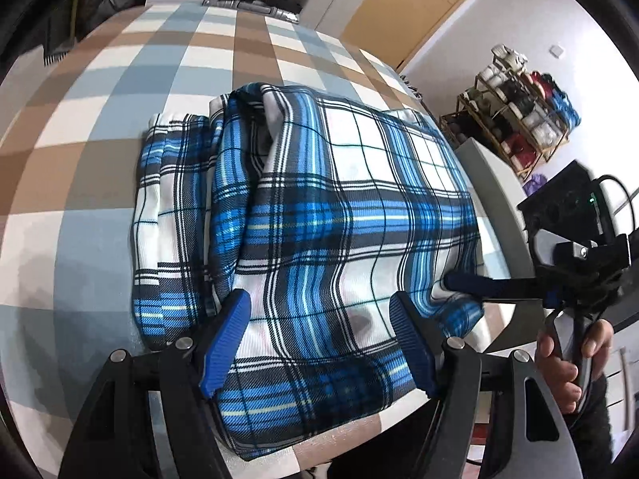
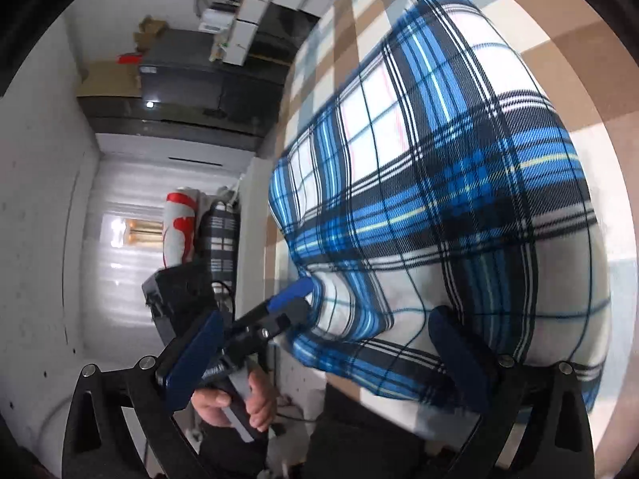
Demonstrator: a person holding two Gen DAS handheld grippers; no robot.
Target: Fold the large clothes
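Left gripper [image 1: 319, 345]: jaws spread wide, gripping nothing; the ribbed blue pads [image 1: 225, 343] stand on either side of the near edge of the folded plaid garment [image 1: 339, 215], whose blue, white and black cloth fills the gap between them and runs forward from the fingertips. Whether the pads touch the cloth cannot be told. Beyond the left finger, further folded layers of the same garment lie side by side. Right gripper [image 2: 325, 349]: jaws likewise wide apart and holding nothing; its camera is rolled onto its side, so that one finger lies over the garment's corner and the other lies clear of the cloth, out past the table's edge. In the left wrist view this gripper comes in from beyond the right finger, its blue tip at the garment's near right edge, carried by a hand [image 1: 571, 359] on the handle. The garment rests on a table covered in a brown, white and grey-blue checked cloth [image 1: 100, 127], which extends ahead of and to the left of the fingers. Farther off to the right stands a wire shelf rack [image 1: 519, 119] against a white wall.
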